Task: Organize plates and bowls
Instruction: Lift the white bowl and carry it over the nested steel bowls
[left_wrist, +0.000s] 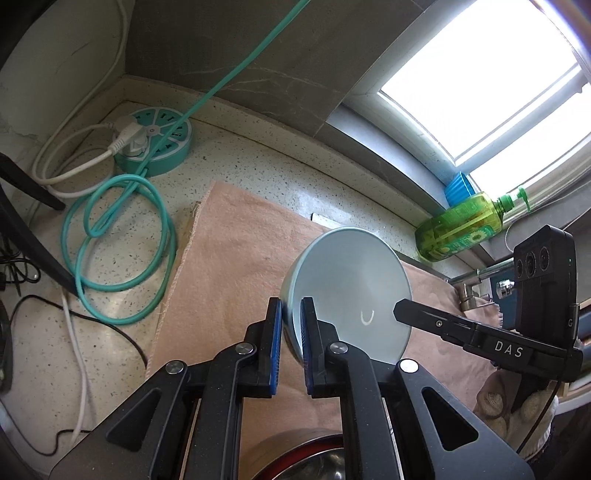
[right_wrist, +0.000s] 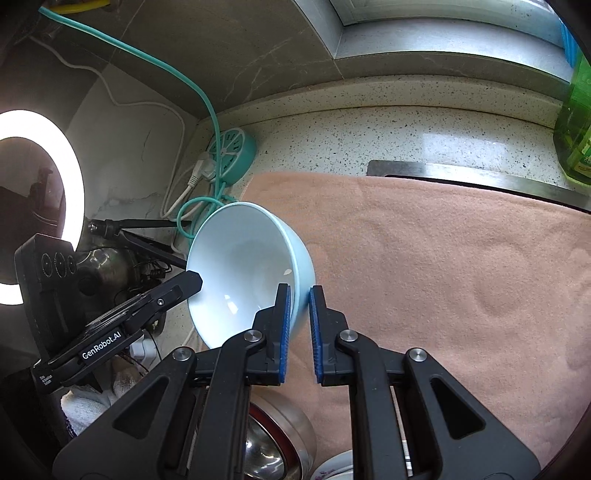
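**Two Grippers Lift One Blue Bowl**

Speckled stone makes up the kitchen surface (left_wrist: 229, 177), and a pink towel (left_wrist: 236, 258) lies over much of it. Far left of the fingers sits a round teal power hub (left_wrist: 153, 142) with a green cable (left_wrist: 122, 236) looped beside it.

The left gripper (left_wrist: 291, 334) has its fingers pinching the near-left rim of a pale blue bowl (left_wrist: 351, 280). One finger is outside the wall, one inside. The right gripper (right_wrist: 300, 325) pinches the other side of the rim the same way. The bowl tilts, and it looks to be held just above the towel, between both grippers.

This looks like the carrying step. Next, both hands should move together to a good spot and set the bowl down flat, or it may twist or slip.

Below the fingers sits a steel bowl (right_wrist: 273, 443) with a red rim. To the right, the towel is bare and open. Farther right stands a green soap bottle (left_wrist: 461, 225), near the sink edge (right_wrist: 461, 173).
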